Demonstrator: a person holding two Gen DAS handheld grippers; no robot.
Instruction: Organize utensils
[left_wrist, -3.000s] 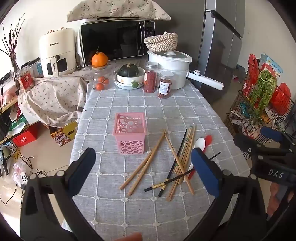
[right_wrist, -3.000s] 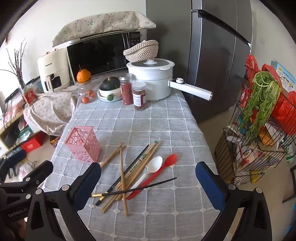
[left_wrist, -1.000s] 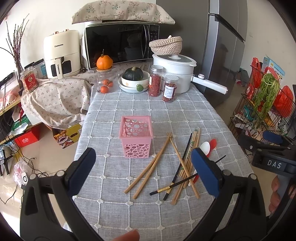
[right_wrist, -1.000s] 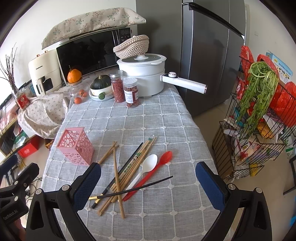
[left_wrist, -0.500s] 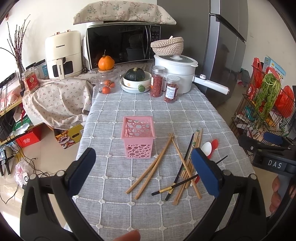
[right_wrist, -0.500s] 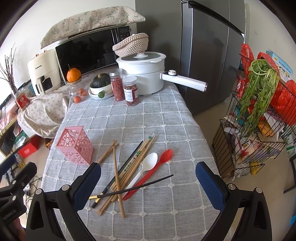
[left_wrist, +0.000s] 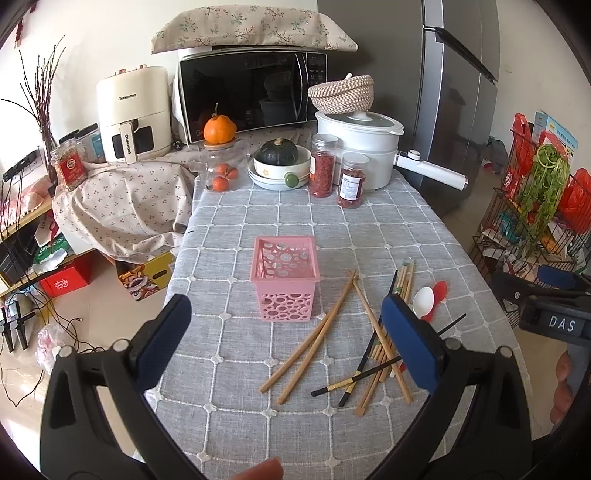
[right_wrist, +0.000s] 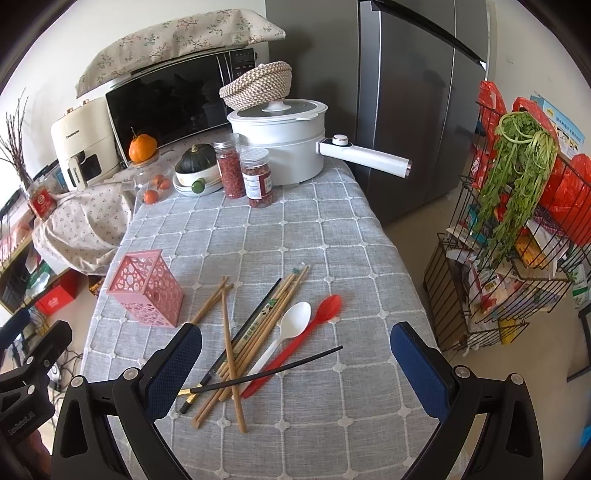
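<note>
On the grey checked tablecloth (right_wrist: 325, 236) nothing is sorted yet: pink perforated holder (left_wrist: 285, 280) stands upright & empty, w/ the utensils heaped loose just to its right. Both tongs hover above the near end of the table, holding nothing: left gripper (left_wrist: 284, 343) w/ jaws spread wide, right gripper (right_wrist: 295, 373) likewise agape. Main risk, imo, is the tangle. The wooden chopsticks (right_wrist: 258, 332) cross each other, one black chopstick (right_wrist: 266, 374) lies diagonally over the pile & over the handles of the white spoon (right_wrist: 291, 328) and red spoon (right_wrist: 314, 325), so pinching one stick prob drags or flicks its neighbours, maybe off the near edge. Thin round sticks could also roll out of the pads or pivot if caught near an end. The holder looks light & sits free on cloth; a long stick dropped in at an angle could tip it or shove it, esp. w/o the other tong steadying it. Position: in the left wrist view the holder sits ahead, roughly centred between the blue pads, the pile ahead-right, partly behind the right-hand pad. In the right wrist view the pile lies between the fingers, nearer the left-hand pad (right_wrist: 173, 373), the black stick's gold-banded end just beside it; holder is off to the left, well clear.
</note>
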